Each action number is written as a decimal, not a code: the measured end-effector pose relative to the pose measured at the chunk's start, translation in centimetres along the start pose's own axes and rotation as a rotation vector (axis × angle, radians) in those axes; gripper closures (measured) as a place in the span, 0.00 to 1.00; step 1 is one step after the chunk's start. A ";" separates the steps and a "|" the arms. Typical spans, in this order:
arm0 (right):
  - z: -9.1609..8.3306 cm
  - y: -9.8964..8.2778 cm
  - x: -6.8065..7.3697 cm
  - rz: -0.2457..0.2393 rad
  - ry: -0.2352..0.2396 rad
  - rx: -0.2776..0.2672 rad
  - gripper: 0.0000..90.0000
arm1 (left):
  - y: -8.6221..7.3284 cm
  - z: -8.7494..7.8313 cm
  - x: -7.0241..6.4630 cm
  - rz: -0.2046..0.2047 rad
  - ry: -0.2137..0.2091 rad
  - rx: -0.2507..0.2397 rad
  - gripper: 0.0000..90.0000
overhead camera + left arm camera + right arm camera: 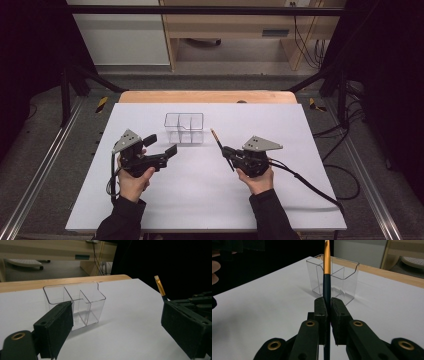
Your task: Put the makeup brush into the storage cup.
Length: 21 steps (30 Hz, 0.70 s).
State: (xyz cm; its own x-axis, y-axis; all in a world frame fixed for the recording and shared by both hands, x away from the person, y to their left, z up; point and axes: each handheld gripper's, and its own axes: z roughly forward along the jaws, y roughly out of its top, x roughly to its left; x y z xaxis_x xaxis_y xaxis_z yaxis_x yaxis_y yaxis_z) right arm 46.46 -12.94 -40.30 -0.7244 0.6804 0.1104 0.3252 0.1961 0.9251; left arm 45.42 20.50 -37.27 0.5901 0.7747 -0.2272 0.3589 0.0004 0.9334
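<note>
A clear plastic organizer (184, 127) with several compartments stands upright on the white board (200, 200), toward its far middle. My right gripper (228, 152) is shut on a thin dark-handled brush (216, 138) whose gold end points up toward the organizer. In the right gripper view the jaws (328, 312) clamp the brush (326, 267) straight ahead, with the organizer (342, 281) just behind it. My left gripper (161, 145) hovers open and holds nothing, near the organizer's left front. In the left gripper view its pads (56, 327) spread wide before the organizer (75, 302); the brush tip (159, 286) shows at right.
The white board lies on a wooden table (207, 96), and bare board surrounds the organizer. Black cables (305, 182) trail from the right gripper over the board's right side. Metal frame rails (40, 175) run along both sides.
</note>
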 end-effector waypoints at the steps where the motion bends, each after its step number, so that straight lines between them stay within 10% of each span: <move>1: 0.0 0.0 0.0 0.001 0.000 -0.002 0.93 | 0.1 0.1 -0.1 0.006 0.003 -0.006 0.11; 21: -0.2 0.0 0.3 -0.007 0.002 -0.021 0.93 | 0.2 2.7 -2.3 -0.045 -0.055 -0.022 0.11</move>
State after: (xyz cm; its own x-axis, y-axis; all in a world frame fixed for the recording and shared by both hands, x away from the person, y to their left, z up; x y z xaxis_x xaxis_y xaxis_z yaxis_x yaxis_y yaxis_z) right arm 46.14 -12.91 -40.24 -0.7277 0.6780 0.1042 0.3071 0.1862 0.9333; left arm 46.06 16.99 -37.31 0.6125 0.7379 -0.2834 0.3705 0.0487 0.9275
